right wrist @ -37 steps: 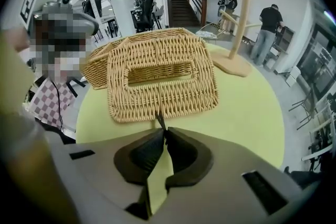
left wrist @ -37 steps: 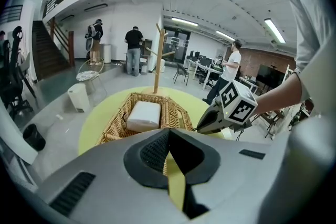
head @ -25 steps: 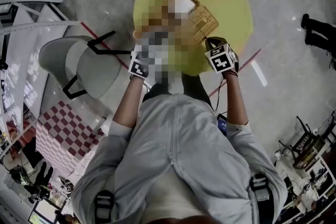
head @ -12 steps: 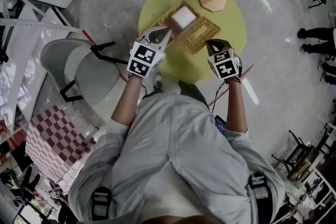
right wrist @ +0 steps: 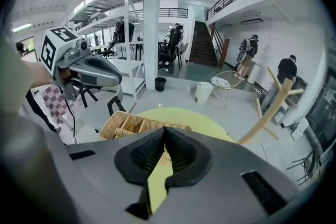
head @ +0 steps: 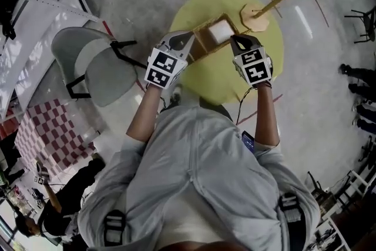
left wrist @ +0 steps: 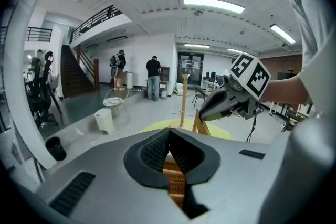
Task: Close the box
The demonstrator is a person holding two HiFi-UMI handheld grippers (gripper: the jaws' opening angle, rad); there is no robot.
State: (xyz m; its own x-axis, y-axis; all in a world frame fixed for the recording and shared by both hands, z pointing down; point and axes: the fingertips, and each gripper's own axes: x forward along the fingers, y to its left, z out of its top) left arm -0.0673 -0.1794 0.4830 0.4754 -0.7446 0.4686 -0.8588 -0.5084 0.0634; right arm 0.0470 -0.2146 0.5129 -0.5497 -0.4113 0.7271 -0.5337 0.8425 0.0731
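I'm looking steeply down over the person's shoulders at a round yellow table (head: 211,76). The open wicker box (head: 202,44) sits between my two gripper tips.

Left gripper (head: 189,37): the jaws are drawn together with the tips meeting. Wicker shows through the slit just beneath them. I cannot tell whether any of it is pinched, and I judge this gripper is only resting at the box's near edge.

Right gripper (head: 235,38): the jaws are closed too, with nothing between them. Yellow tabletop shows through the gap, and the box lies ahead and to its left.

In the left gripper view, a wicker lid (left wrist: 203,124) stands raised at the right gripper's tip.

Progress, as I judge it: the box is not shut. Its inside is exposed, with a white block (head: 220,31) in it. The lid seems part-way up, so swinging it over and pressing it down remain to be done.
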